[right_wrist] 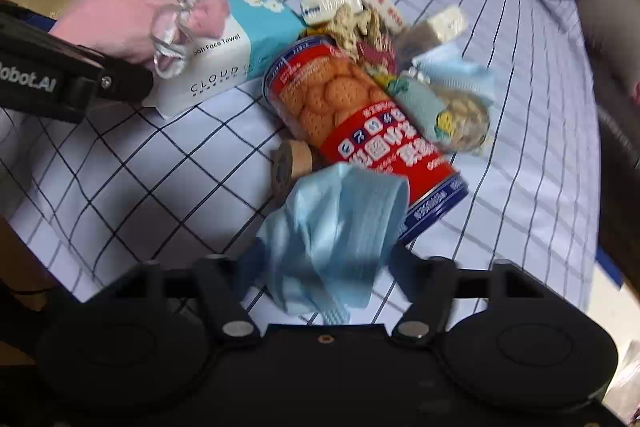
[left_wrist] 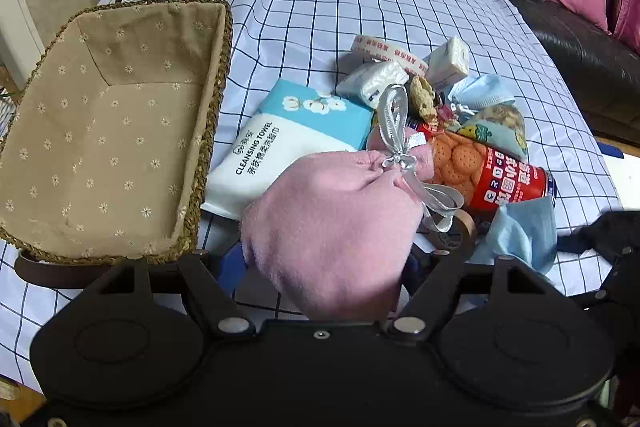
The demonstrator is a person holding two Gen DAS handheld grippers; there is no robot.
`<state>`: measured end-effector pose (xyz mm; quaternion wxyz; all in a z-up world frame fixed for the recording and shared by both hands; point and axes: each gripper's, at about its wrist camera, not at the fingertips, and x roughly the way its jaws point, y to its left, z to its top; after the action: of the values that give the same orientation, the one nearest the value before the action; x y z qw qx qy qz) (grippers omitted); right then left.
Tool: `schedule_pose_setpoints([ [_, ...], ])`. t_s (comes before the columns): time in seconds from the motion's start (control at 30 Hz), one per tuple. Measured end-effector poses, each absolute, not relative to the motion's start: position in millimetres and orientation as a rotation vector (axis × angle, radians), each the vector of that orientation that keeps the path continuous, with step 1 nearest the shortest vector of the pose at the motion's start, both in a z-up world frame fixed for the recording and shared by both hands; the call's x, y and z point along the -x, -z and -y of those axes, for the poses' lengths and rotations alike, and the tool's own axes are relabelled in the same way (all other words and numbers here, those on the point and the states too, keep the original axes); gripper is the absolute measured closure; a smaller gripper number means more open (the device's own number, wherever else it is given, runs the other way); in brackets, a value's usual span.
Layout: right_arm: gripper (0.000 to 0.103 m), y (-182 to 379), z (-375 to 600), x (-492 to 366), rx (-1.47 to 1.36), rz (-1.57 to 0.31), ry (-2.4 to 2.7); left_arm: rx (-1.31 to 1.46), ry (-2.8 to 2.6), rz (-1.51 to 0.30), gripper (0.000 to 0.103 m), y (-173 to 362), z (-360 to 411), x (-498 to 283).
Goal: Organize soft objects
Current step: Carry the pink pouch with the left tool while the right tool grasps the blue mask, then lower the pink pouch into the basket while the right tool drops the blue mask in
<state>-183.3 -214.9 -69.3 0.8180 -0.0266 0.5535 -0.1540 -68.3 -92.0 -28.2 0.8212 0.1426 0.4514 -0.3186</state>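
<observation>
Two tongs grip: left (left_wrist: pixel 320 267) pink pouch (left_wrist: pixel 332 219), right (right_wrist: pixel 320 267) blue mask (right_wrist: pixel 340 227).

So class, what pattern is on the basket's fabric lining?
Small white flowers on tan basket lining, clearest in the left wrist view.

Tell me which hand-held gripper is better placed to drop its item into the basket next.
Left: the left hand-held gripper holds the pink pouch right beside the basket; the right hand-held gripper, holding the blue mask, sits farther away.
</observation>
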Motion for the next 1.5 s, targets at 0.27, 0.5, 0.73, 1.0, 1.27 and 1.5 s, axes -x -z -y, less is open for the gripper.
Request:
schedule_pose_setpoints([
  [0.27,0.068,47,231,192,-0.055,-1.176,0.328,-0.288,0.66,-0.923,0.034,20,89,67],
  [0.5,0.067,11,238,199,-0.104,-1.077,0.362,-0.24,0.628,-0.879,0.034,3,76,58],
  [0.73,0.067,-14,237,190,-0.137,-1.012,0.38,-0.172,0.546,-0.844,0.034,-13,57,40],
  [1.0,0.067,-39,213,157,-0.139,-0.945,0.328,-0.143,0.417,-0.791,0.034,-21,34,22],
  [1.27,0.067,-61,183,117,-0.156,-0.889,0.279,-0.13,0.293,-0.796,0.034,-18,11,5],
  [1.5,0.067,-72,154,76,-0.181,-0.848,0.232,-0.123,0.211,-0.808,0.034,-16,-2,-6],
])
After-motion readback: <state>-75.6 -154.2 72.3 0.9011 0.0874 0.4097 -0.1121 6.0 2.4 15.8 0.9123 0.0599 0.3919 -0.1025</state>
